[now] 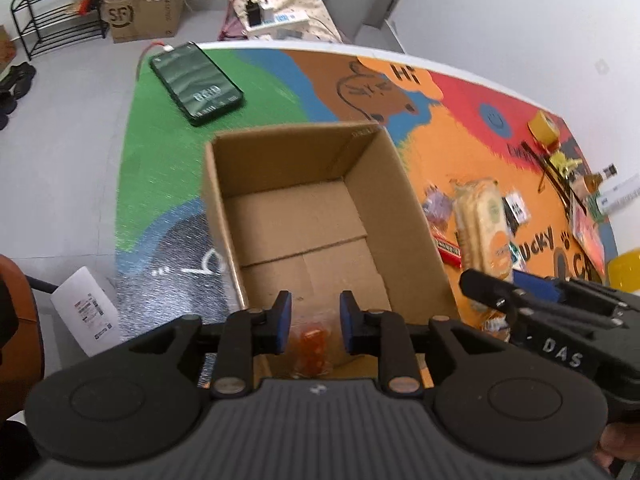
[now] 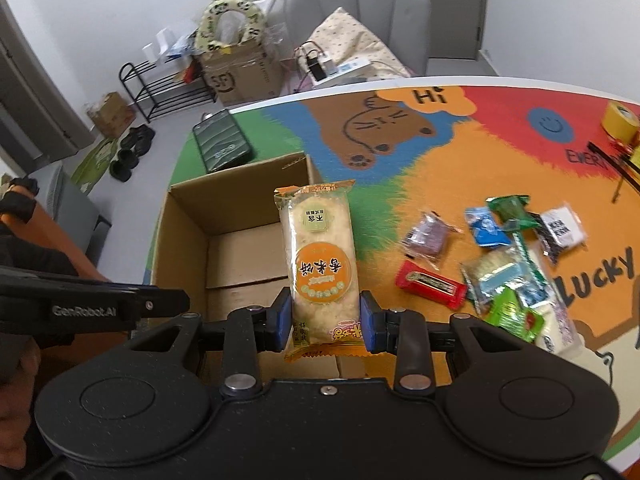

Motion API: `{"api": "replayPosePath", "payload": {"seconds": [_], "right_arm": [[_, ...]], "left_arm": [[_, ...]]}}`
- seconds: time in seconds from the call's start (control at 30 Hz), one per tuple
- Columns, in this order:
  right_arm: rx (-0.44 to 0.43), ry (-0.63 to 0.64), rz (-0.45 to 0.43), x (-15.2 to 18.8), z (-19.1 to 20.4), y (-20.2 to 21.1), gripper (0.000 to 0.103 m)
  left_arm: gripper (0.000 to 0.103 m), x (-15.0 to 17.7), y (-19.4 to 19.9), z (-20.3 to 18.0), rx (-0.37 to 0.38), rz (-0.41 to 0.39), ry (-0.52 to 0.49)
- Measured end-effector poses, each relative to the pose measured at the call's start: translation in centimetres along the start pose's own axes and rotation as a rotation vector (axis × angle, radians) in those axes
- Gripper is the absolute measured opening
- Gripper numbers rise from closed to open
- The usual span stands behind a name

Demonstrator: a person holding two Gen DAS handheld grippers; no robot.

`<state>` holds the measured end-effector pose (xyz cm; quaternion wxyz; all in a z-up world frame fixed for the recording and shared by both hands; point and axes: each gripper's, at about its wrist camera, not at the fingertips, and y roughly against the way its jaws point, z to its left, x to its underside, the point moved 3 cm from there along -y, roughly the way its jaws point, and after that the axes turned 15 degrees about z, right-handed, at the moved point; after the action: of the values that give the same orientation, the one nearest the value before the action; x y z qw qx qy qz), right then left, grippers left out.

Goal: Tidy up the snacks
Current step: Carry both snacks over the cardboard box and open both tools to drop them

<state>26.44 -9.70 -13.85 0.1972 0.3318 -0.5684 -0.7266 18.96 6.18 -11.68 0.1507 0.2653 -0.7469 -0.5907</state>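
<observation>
Left gripper (image 1: 315, 322): hung over the near end of the cardboard box (image 1: 376, 184), pointing steeply down; its blue pads stood a little apart, and no pad touched anything.
Orange snack packet (image 1: 312, 346): a small clear wrapper with orange pieces, seen between and below the left pads — whether it lay on the box floor could not be told.
Right gripper (image 2: 325, 322): closed on the lower end of the rice cracker pack (image 2: 320, 264), one pad pressed against each long side.
Rice cracker pack: held upright along the fingers, above the box's right wall and near the box's inside.
Cardboard box: open-topped, flaps down inside, on the green and orange mat of the tabletop (image 2: 460, 168).
Loose snacks (image 2: 504, 268): a scattered pile to the right of the box — a red bar (image 2: 430, 280), a purple packet (image 2: 428, 236), green and blue wrappers.
Dark phone (image 1: 197, 82): flat on the green patch beyond the box.
Yellow tape roll (image 2: 620, 120): at the far right edge.
</observation>
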Motion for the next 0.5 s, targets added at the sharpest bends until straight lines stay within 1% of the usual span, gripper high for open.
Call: {"api": "replayPosePath", "payload": {"seconds": [0.17, 0.23, 0.3, 0.33, 0.4, 0.43, 0.5], "right_arm": [[-0.038, 0.034, 0.021, -0.4, 1.2, -0.9, 0.032], [-0.051, 0.043, 0.037, -0.5, 1.5, -1.3, 0.035], [-0.049, 0.028, 0.049, -0.4, 1.6, -1.6, 0.055], [-0.049, 0.023, 0.047, -0.4, 1.5, -1.6, 0.058], [-0.05, 0.025, 0.036, -0.3, 1.4, -1.4, 0.062], [-0.051, 0.026, 0.032, -0.2, 1.3, -1.2, 0.063], [-0.054, 0.025, 0.026, 0.0, 1.0, -0.9, 0.064]], "left_arm": [[0.031, 0.1, 0.7, 1.0, -0.018, -0.004, 0.027], [0.034, 0.2, 1.0, 1.3, -0.028, -0.006, 0.031], [0.042, 0.3, 1.1, 1.5, -0.038, -0.006, 0.034], [0.045, 0.4, 1.2, 1.6, -0.043, -0.007, 0.035], [0.056, 0.5, 1.4, 1.6, -0.055, -0.012, 0.035], [0.059, 0.5, 1.4, 1.6, -0.058, -0.014, 0.035], [0.07, 0.6, 1.6, 1.5, -0.062, -0.02, 0.034]]}}
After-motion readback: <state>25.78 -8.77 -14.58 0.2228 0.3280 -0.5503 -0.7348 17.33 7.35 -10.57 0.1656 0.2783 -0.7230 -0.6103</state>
